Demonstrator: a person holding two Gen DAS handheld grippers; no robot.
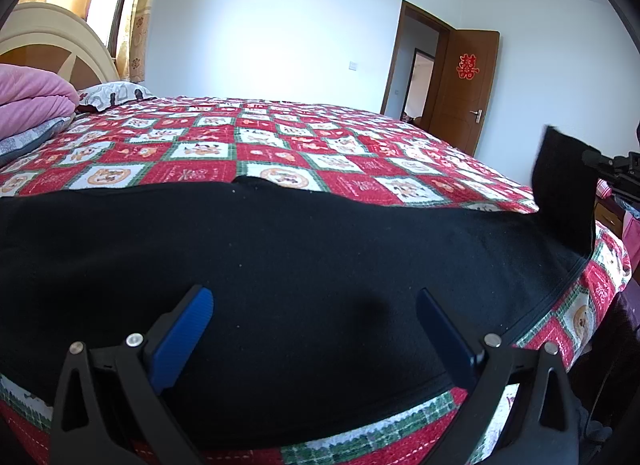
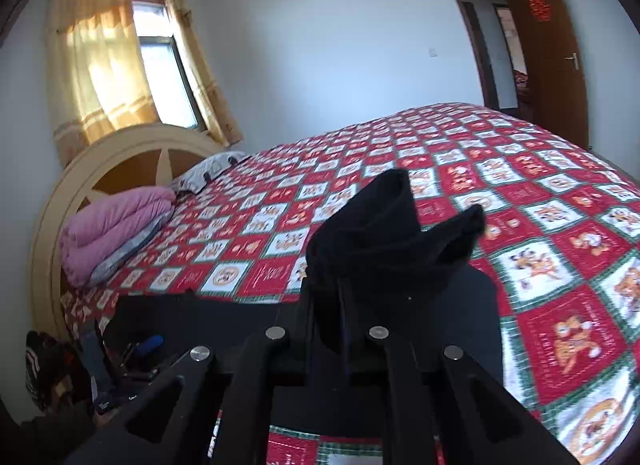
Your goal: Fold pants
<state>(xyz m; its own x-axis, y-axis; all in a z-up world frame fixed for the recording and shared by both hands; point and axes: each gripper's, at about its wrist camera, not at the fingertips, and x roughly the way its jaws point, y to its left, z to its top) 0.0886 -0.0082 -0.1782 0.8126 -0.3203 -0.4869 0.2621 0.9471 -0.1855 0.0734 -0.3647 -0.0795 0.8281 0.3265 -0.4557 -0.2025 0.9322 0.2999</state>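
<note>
Black pants point(image 1: 280, 257) lie spread along the near edge of the bed, over a red, white and green patterned quilt point(image 1: 280, 137). My left gripper point(image 1: 314, 305) hovers just above the cloth, open, blue pads point(image 1: 188, 329) wide apart and nothing between them. At the far right of the left wrist view, one end of the pants point(image 1: 564, 193) is lifted off the bed, held by my right gripper point(image 1: 592, 161). In the right wrist view that gripper point(image 2: 344, 297) is shut on the bunched black pants point(image 2: 384, 233), which stand up over the fingers and hide the tips.
A folded pink duvet point(image 2: 116, 221) and a patterned pillow point(image 2: 208, 173) sit by the cream headboard point(image 2: 80, 181). An open brown door point(image 1: 464, 89) is at the far side. Dark clutter point(image 2: 52, 369) lies beside the bed.
</note>
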